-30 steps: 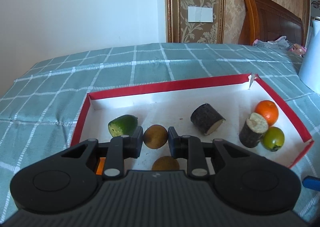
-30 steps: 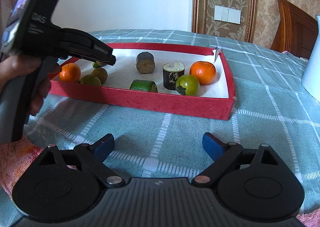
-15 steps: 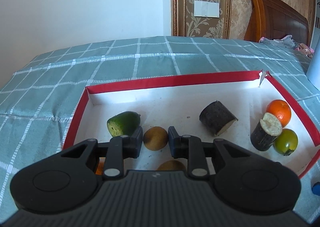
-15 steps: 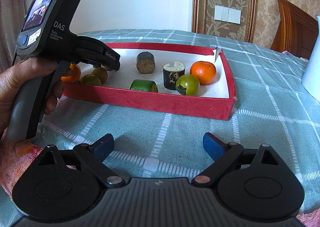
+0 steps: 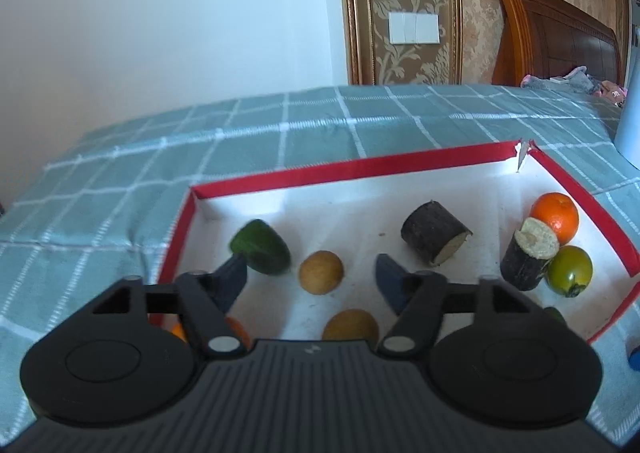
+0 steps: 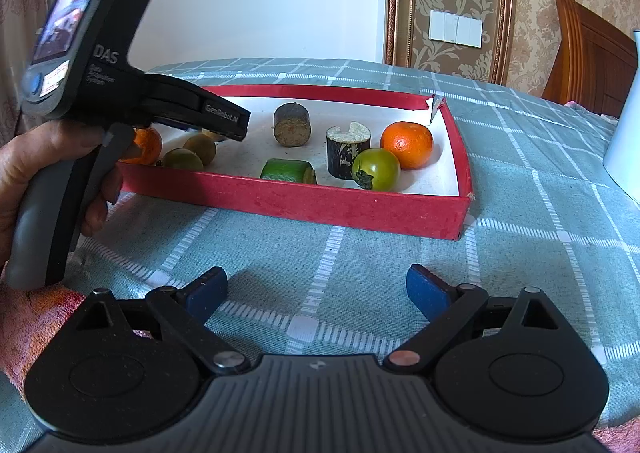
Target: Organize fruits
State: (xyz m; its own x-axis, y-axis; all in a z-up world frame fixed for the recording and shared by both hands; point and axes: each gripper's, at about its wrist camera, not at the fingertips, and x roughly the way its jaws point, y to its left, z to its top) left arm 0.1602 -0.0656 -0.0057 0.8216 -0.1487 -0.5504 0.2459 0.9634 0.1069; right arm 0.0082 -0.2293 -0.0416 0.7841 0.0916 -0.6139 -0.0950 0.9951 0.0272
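left tool (image 5: 310, 277) – fingers spread, empty | right tool (image 6: 316, 293) – fingers spread, empty

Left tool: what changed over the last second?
The left tool opened: its fingers were nearly closed around the brown kiwi and are now spread wide, the kiwi lying free on the red tray floor. The tool also pulled back and tilted slightly. The right tool stayed open over the cloth; the other fruits and the dark log pieces did not move.

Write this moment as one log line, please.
left gripper: open over kiwi | right gripper: open, outside box
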